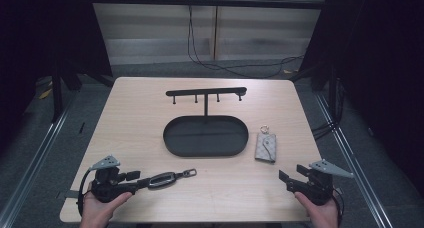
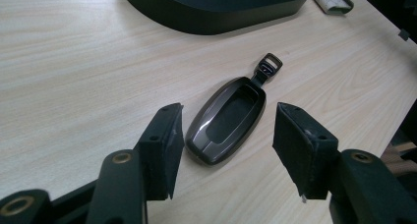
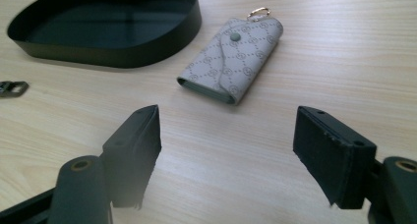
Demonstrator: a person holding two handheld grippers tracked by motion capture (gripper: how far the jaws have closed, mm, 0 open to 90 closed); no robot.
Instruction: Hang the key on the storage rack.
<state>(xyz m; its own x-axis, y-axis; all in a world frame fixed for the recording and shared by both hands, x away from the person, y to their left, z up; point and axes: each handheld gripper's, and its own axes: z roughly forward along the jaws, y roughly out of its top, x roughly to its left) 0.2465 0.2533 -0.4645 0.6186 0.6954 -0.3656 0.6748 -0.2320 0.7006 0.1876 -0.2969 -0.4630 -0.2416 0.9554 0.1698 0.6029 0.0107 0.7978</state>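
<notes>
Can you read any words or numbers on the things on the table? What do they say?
No words or numbers can be read.
Key pouch: a repeating printed pattern of little round marks, too small and blurred to read as letters.
Key fob: dark and shiny, no lettering to be seen.
Black tray and its hook rack: plain, no label.

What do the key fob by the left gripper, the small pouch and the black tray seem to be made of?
Key fob: looks like glossy dark plastic or metal, with a bright sheen along its rim.
Pouch: pale printed leather or imitation, going by the repeating pattern, snap button and gold ring.
Tray: probably matte black painted metal, with thin, even walls and no shine.
</notes>
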